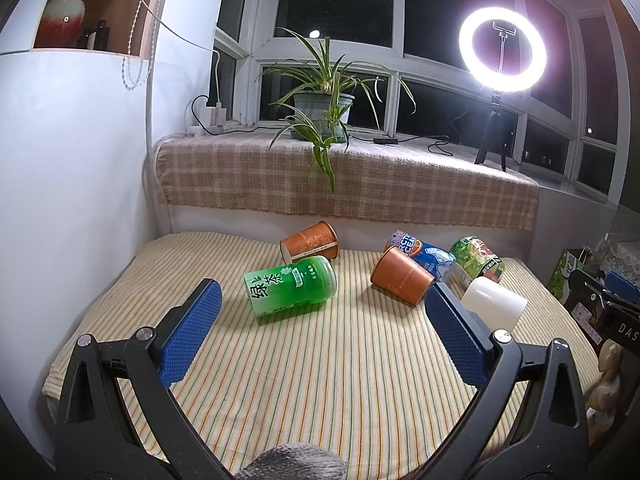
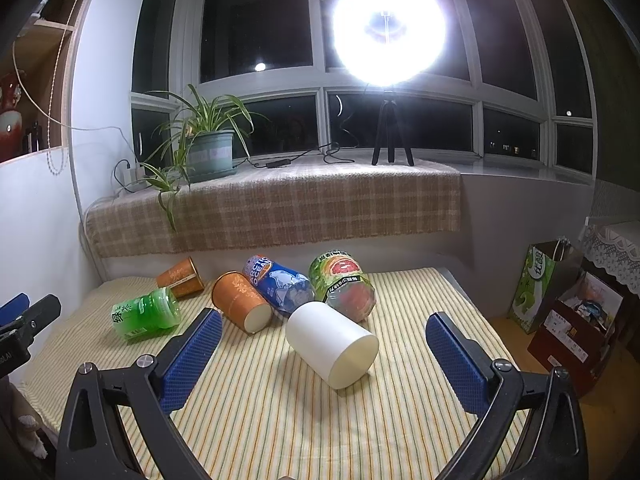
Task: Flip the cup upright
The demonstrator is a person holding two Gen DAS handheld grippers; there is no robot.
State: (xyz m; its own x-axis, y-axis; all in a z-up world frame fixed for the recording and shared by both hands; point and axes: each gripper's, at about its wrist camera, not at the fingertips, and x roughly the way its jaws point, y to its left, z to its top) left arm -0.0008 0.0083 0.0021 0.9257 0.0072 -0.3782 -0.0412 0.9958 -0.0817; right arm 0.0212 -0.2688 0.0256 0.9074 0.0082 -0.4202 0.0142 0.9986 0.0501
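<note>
6 cups lie on their sides on the striped bed (image 2: 400,420) (none is upright yet). The white cup (image 2: 332,344) lies before the right tongs (image 2: 324,340); these and the left tongs (image 1: 320,304) are spread and empty.

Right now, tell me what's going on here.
Nothing is being held. The left gripper and the right gripper both hover open above the striped cloth. Six cups lie on their sides. The white cup is nearest the right gripper, the green tea cup nearest the left. None is upright yet.
</note>
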